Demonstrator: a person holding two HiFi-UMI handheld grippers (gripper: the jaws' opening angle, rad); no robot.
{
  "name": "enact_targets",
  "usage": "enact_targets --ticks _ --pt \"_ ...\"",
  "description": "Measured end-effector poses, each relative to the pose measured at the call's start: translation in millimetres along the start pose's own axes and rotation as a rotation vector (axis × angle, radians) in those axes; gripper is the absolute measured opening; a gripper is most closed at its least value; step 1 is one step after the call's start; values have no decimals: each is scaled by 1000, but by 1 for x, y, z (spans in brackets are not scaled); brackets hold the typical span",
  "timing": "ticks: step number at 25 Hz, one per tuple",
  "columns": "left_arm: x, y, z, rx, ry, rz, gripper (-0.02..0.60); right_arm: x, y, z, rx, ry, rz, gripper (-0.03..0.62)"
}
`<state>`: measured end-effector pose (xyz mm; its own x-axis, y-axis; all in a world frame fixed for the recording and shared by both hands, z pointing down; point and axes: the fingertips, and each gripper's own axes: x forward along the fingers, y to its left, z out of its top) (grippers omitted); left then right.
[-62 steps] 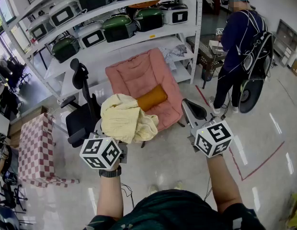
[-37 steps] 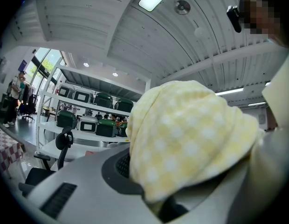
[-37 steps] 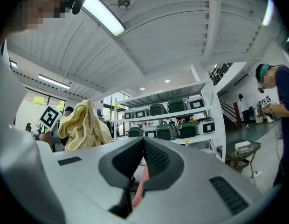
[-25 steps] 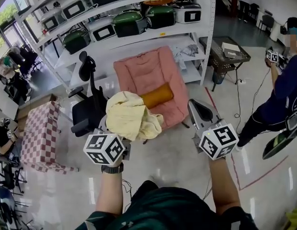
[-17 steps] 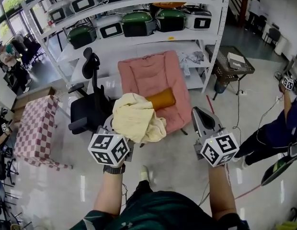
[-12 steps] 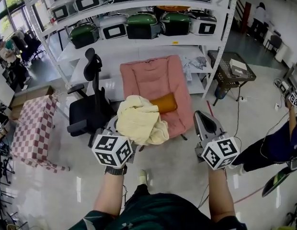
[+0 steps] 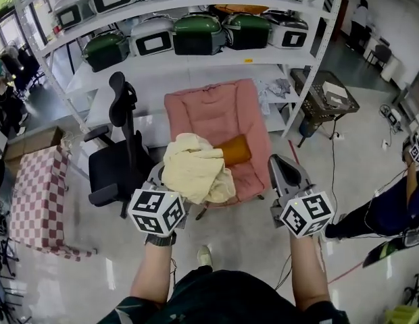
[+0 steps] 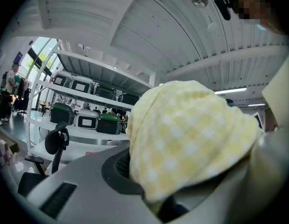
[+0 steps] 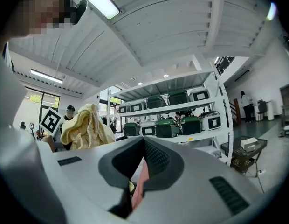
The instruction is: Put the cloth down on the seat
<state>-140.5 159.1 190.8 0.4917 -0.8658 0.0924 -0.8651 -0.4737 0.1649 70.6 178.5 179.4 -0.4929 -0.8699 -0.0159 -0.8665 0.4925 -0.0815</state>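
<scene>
L hand-held gripper still clamps cloth, now centred before seat; R hand-held gripper closed, empty.

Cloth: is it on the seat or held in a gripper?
Held. The cloth sits bunched in the left gripper, raised in front of the seat, not lying on it.

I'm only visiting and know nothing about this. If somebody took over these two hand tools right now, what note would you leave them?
Left gripper: jaws shut on the yellow checked cloth, held up in the air.
Right gripper: jaws together, empty.
Pink seat: just ahead, with an orange cushion lying on it.
Done: the cloth is in the grip.
Left: bring it over the seat, lower it, open the jaws.
</scene>
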Motion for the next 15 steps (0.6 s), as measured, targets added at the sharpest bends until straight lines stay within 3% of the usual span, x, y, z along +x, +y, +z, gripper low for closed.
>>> enact_targets --ticks 4,15 --pt "16 38 3 8 11 -14 72 39 7 -8 7 4 -18 5" --pt "66 79 3 6 51 -63 72 83 -6 -11 15 28 -74 5"
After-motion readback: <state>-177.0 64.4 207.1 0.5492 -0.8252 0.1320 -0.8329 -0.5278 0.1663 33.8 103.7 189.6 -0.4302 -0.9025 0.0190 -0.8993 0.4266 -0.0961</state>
